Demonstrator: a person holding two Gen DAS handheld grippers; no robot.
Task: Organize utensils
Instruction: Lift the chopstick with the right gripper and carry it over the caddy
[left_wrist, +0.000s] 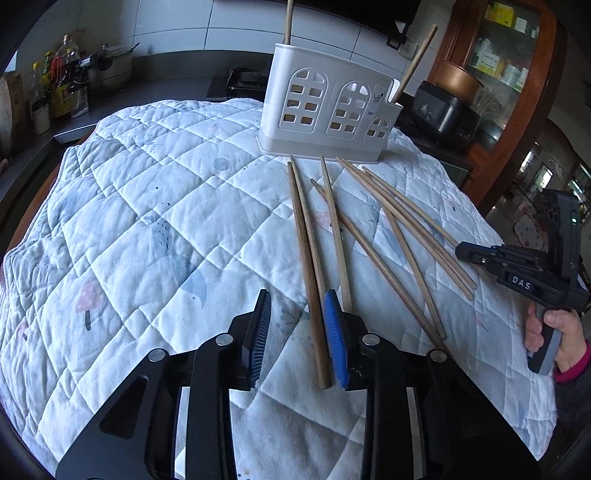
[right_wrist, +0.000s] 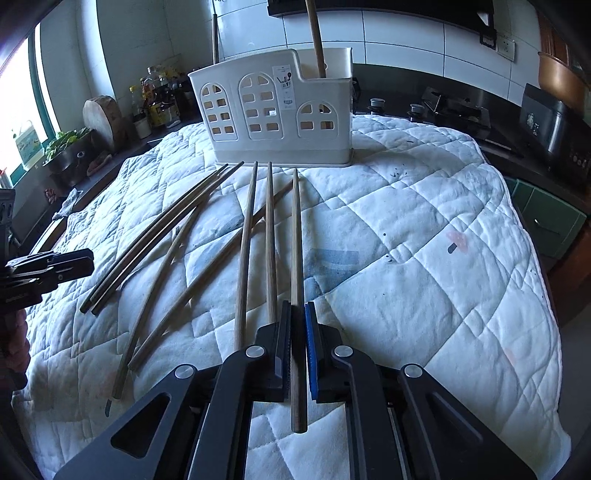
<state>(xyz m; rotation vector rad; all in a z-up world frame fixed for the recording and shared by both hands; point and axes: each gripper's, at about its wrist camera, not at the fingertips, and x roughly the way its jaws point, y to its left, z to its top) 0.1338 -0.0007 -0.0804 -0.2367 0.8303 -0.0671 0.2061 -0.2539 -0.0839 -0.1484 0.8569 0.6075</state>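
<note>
Lifting the chopstick (right_wrist: 297, 295) that my right claw (right_wrist: 297, 314) has clamped is the step I judge to be in hand, and doing it well means raising it straight off the quilt (right_wrist: 406, 240) without dragging its far tip, which lies just short of the white holder (right_wrist: 273, 110). The pads are together on the stick near its thick end, with a short stub poking back past them toward the camera, so I expect the long front part to droop; tilting the claw upward early should keep the tip from snagging the cloth or knocking the holder's base. Its two neighbours (right_wrist: 258, 240) lie just to the left, close enough to be nudged if I swing sideways. My left claw (left_wrist: 295, 314) stands apart, pads not pressing anything: a pair of chopsticks (left_wrist: 308, 258) runs between the jaws, hugging the blue pad (left_wrist: 334, 332), and another stick (left_wrist: 338, 240) passes beside that pad's outer edge. Before closing, I would shift left so only one stick sits between the pads. The remaining sticks (left_wrist: 399, 229) fan out toward the right hand (left_wrist: 554, 332). Two sticks already stand in the holder (left_wrist: 325, 103), one at each end, so most of the sorting looks undone.
</note>
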